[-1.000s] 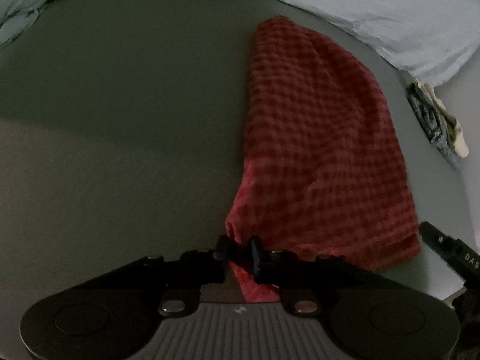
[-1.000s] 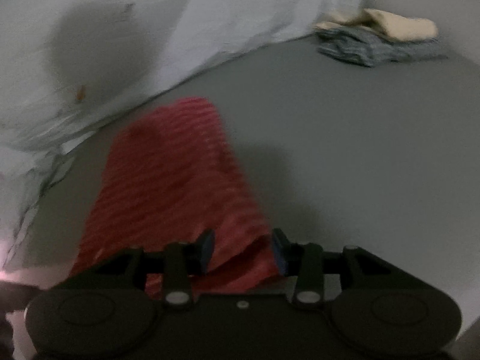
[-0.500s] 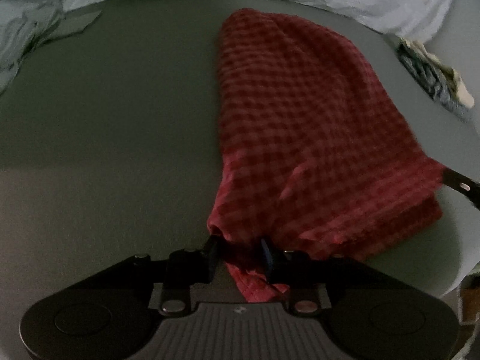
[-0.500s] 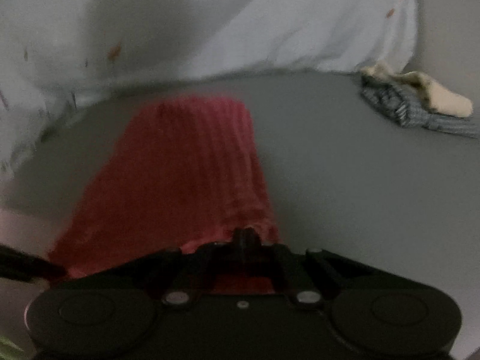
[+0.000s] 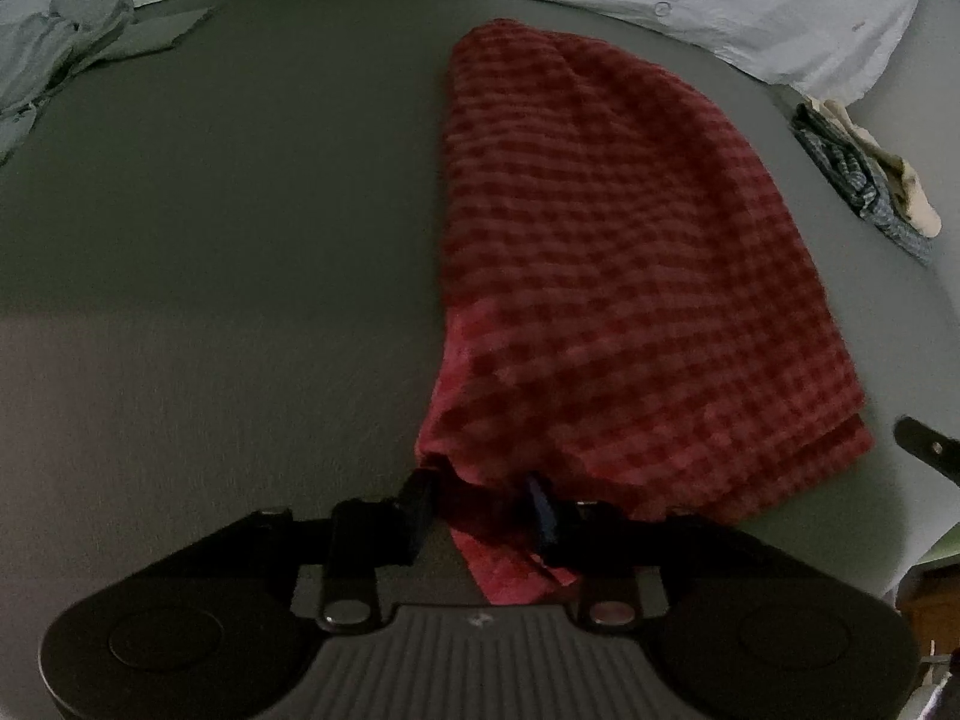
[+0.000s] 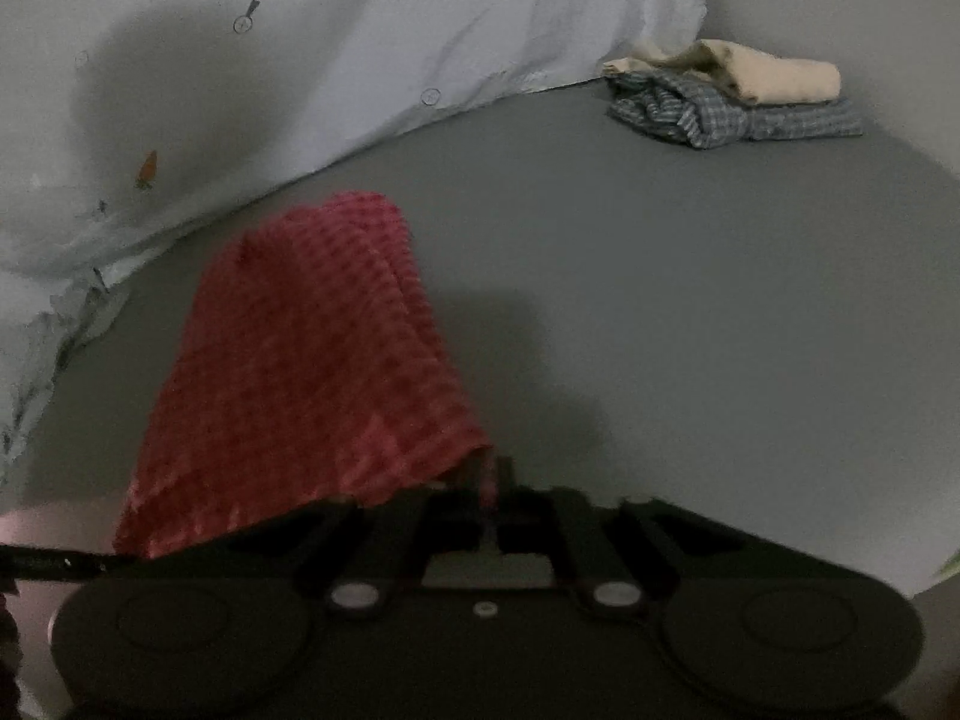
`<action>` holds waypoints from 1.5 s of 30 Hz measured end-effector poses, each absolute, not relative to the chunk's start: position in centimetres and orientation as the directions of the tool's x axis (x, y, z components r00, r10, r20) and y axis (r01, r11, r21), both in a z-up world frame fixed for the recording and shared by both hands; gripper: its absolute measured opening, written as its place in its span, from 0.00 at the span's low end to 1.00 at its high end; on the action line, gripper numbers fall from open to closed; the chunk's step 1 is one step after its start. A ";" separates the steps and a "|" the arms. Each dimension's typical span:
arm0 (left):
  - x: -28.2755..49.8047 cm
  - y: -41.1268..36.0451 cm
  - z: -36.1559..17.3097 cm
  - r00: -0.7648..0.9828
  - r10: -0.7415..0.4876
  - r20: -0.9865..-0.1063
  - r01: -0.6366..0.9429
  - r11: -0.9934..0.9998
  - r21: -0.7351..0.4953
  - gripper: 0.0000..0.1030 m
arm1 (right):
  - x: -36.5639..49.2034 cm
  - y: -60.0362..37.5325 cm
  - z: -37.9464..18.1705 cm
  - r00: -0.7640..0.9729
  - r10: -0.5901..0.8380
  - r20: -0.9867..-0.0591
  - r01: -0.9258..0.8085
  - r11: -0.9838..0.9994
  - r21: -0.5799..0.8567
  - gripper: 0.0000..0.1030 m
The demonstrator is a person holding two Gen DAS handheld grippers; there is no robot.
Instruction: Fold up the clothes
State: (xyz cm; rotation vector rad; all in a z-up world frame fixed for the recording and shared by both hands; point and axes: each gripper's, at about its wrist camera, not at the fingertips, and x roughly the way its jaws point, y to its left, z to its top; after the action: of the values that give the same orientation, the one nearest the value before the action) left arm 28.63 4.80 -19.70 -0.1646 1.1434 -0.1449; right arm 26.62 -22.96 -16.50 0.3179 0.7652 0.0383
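A red checked cloth [image 5: 612, 276] lies doubled over on the grey surface, its far end near the pale sheet. My left gripper [image 5: 480, 501] has opened around the cloth's near left corner, which still lies loose between the fingers. My right gripper [image 6: 489, 480] is shut on the cloth's near right corner [image 6: 474, 456] and lifts that edge a little. The cloth also shows in the right wrist view [image 6: 312, 372]. The right gripper's tip shows at the right edge of the left wrist view [image 5: 927, 447].
A pale blue sheet [image 6: 300, 60] with small prints is bunched along the far side. A folded pile, a blue plaid garment [image 6: 732, 114] with a cream one [image 6: 774, 78] on top, lies at the far right. The grey surface [image 5: 210, 240] stretches to the left.
My left gripper, shut on the corner a second ago, has opened. My right gripper, open a second ago, has shut on the other corner. Both views shifted a little.
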 end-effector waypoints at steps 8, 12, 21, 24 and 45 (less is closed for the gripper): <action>28.4 3.5 -20.0 0.422 -0.217 -0.880 0.077 0.976 -0.203 0.69 | 30.7 -20.7 -17.9 0.723 0.138 -0.677 -0.017 0.983 0.182 0.36; 28.7 3.5 -20.0 0.411 -0.233 -0.881 0.068 0.972 -0.226 0.71 | 30.8 -19.8 -17.5 0.724 0.140 -0.675 -0.064 0.989 0.137 0.01; 29.6 4.5 -19.9 0.366 -0.269 -0.891 0.029 0.960 -0.278 0.71 | 26.5 -23.1 -16.3 0.710 0.129 -0.693 0.068 0.966 0.249 0.01; 29.7 4.9 -19.9 0.354 -0.284 -0.891 0.006 0.953 -0.302 0.71 | 26.8 -23.2 -18.3 0.637 0.123 -0.761 0.074 0.973 0.219 0.02; 39.1 8.4 -16.7 0.544 -0.336 -0.769 0.054 0.928 -0.368 0.75 | 47.4 -15.4 -13.3 0.760 0.338 -0.556 -0.199 0.934 0.296 0.47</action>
State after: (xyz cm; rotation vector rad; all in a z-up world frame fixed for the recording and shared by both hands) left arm 39.07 8.36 -16.73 -0.3184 0.9723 -0.2357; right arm 47.40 -15.45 -13.34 0.2258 0.6454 0.2953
